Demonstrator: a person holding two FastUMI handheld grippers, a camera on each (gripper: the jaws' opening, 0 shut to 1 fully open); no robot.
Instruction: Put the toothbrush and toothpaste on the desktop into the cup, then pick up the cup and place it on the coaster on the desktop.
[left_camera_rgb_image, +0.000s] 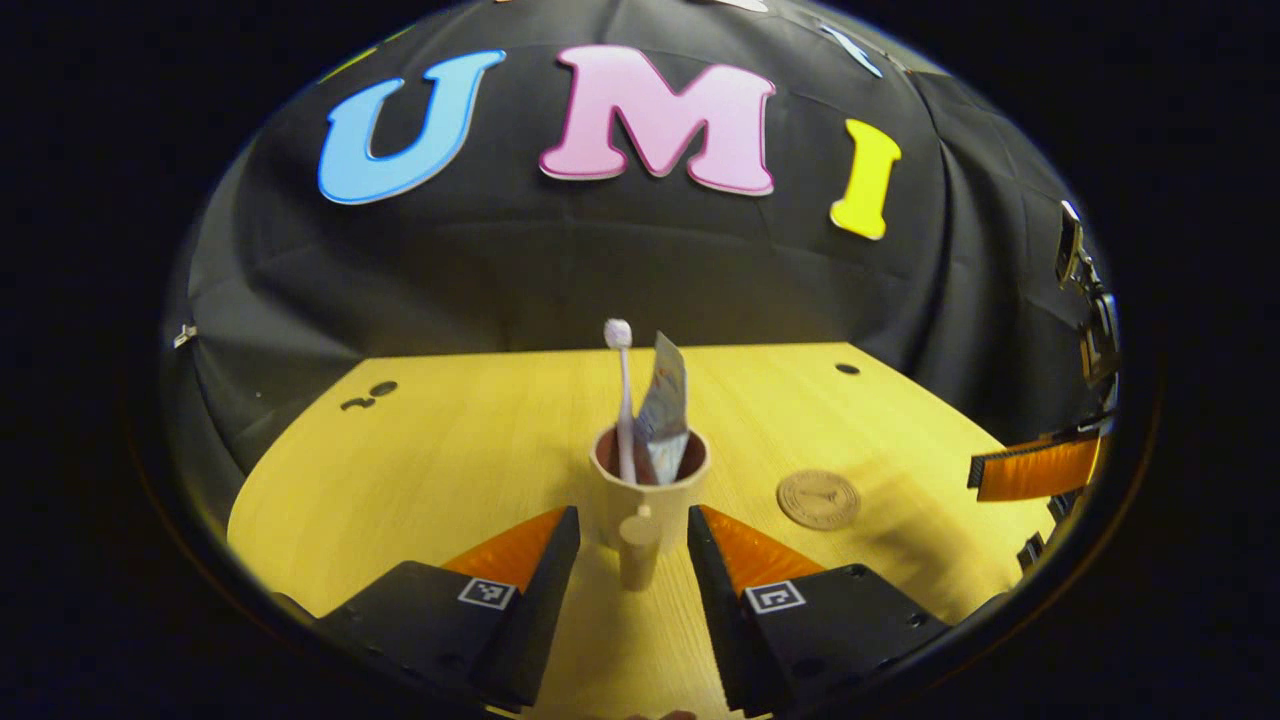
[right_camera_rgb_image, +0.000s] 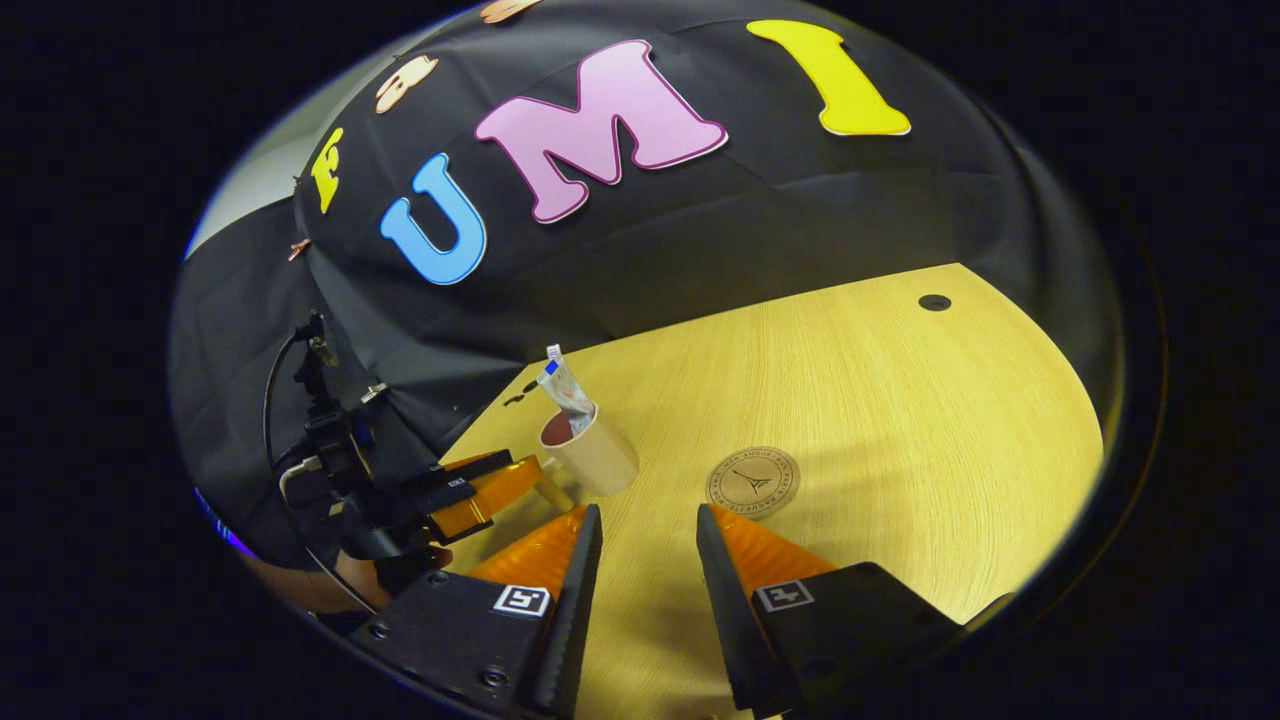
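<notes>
Toothbrush (left_camera_rgb_image: 621, 400), toothpaste (left_camera_rgb_image: 663, 405) in cup (left_camera_rgb_image: 648, 495)

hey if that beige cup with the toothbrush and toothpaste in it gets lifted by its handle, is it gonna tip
Possibly a little. The beige handled cup looks light, and the white toothbrush and toothpaste tube rise well above its rim, so weight sits high. They lean loosely and may shift. The left gripper straddles the handle, jaws open.
</notes>
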